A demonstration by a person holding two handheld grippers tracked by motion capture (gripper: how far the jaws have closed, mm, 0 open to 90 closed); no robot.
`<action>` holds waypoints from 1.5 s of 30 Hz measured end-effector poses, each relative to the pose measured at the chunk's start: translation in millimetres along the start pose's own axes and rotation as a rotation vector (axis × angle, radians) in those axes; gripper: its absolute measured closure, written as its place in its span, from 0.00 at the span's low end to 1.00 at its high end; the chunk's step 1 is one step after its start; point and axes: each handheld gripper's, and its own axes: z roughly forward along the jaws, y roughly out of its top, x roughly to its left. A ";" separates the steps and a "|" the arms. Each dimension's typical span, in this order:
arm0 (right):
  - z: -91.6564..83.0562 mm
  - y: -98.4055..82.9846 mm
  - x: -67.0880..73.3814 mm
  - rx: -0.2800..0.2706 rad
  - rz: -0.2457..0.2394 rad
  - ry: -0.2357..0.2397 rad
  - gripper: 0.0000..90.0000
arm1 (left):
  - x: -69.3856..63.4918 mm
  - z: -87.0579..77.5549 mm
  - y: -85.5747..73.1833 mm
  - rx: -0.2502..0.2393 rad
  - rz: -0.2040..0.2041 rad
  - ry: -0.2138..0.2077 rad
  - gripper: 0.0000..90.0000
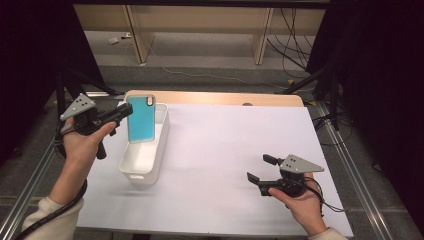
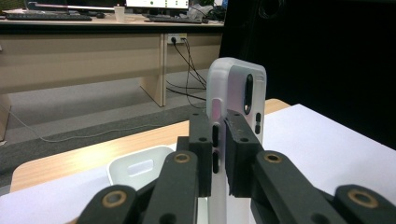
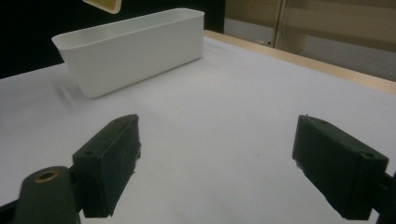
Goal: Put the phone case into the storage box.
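Over the white bin (image 1: pixel 145 155), the left tool (image 1: pixel 127 111) holds a phone (image 1: pixel 141 119) up on its end.

Its two black pads pinch the thin side of the phone, which hangs just above the far end of the bin, blue face to the camera. To do this well, the hand should keep the squeeze firm, bring the phone down slowly between the walls, and let go only once it rests inside. The right tool (image 1: pixel 261 169) waits near the surface (image 1: pixel 225 145), spread wide and holding nothing.

The left gripper (image 1: pixel 121 113) points toward three o'clock, jaws clamped tight; the right gripper (image 1: pixel 260 168), at five o'clock, has jaws spread wide.
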 end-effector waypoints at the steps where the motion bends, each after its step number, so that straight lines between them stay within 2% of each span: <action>1: 0.0 -0.8 0.6 -0.002 0.012 0.008 0.18 | 0.6 -0.1 0.4 -0.001 0.002 -0.001 0.91; 2: -0.4 -1.1 0.0 -0.010 0.005 0.008 0.18 | 1.1 -0.1 0.8 -0.002 0.002 0.001 0.91; 3: -3.5 -0.9 -0.3 0.016 0.003 -0.003 0.18 | 1.7 -0.1 1.1 -0.001 0.003 0.002 0.91; 4: -4.9 -1.0 -1.3 0.016 -0.008 -0.013 0.18 | 2.0 0.2 1.1 -0.004 0.002 0.002 0.91; 8: -6.6 -3.5 -0.7 -0.010 0.033 -0.001 0.18 | 3.1 0.7 1.5 -0.002 0.007 0.001 0.91; 9: -8.0 -3.4 -3.4 -0.014 0.001 -0.008 0.18 | 3.4 0.9 1.7 -0.004 0.007 0.001 0.91; 10: -10.0 -3.4 -2.2 0.004 0.023 -0.011 0.18 | 3.6 1.0 2.0 -0.006 0.007 0.003 0.91; 11: -9.0 -4.1 -3.3 -0.019 0.012 -0.015 0.18 | 3.7 1.1 2.3 -0.007 0.007 0.002 0.91; 13: -9.3 -4.6 -2.6 -0.019 0.034 -0.008 0.18 | 3.9 1.1 2.8 -0.008 0.008 -0.002 0.91; 19: -13.5 -3.7 -3.3 0.019 0.028 -0.017 0.18 | 6.4 2.0 2.8 -0.006 0.013 0.000 0.91; 21: -11.0 -4.6 -3.1 -0.015 0.038 -0.003 0.18 | 7.1 2.2 2.9 -0.004 0.015 0.000 0.91; 27: -12.8 -3.9 -3.0 -0.001 0.040 -0.019 0.18 | 9.4 4.1 4.2 -0.007 0.015 0.000 0.91; 28: -11.0 -4.3 -3.0 -0.026 0.037 -0.011 0.18 | 10.0 4.4 4.6 -0.007 0.019 0.002 0.91; 30: -11.3 -4.2 -2.9 -0.025 0.037 -0.013 0.18 | 10.6 4.9 5.0 -0.007 0.021 0.002 0.91; 31: -11.5 -4.2 -3.0 -0.026 0.035 -0.016 0.18 | 10.7 5.2 5.3 -0.008 0.021 0.003 0.91; 32: -11.7 -4.3 -4.5 -0.037 0.009 -0.030 0.18 | 10.7 5.4 5.5 -0.009 0.021 0.003 0.92; 34: -13.9 -4.0 -4.0 -0.015 0.010 -0.034 0.19 | 11.1 5.9 5.6 -0.008 0.024 0.002 0.91; 35: -14.3 -4.0 -2.8 -0.012 0.027 -0.036 0.19 | 11.4 6.4 5.6 -0.006 0.024 0.004 0.91; 36: -18.8 -2.4 -2.4 0.032 0.040 -0.032 0.19 | 11.6 6.7 5.6 -0.006 0.025 0.005 0.91; 37: -17.9 -2.9 -3.8 0.016 0.017 -0.043 0.19 | 12.1 7.0 5.6 -0.006 0.028 0.006 0.91; 38: -15.6 -4.0 -3.2 -0.014 0.030 -0.036 0.19 | 12.5 7.4 5.7 -0.005 0.029 0.005 0.91; 45: -17.9 -3.8 -3.6 -0.006 0.016 -0.051 0.19 | 13.2 11.7 5.5 0.000 0.035 0.003 0.91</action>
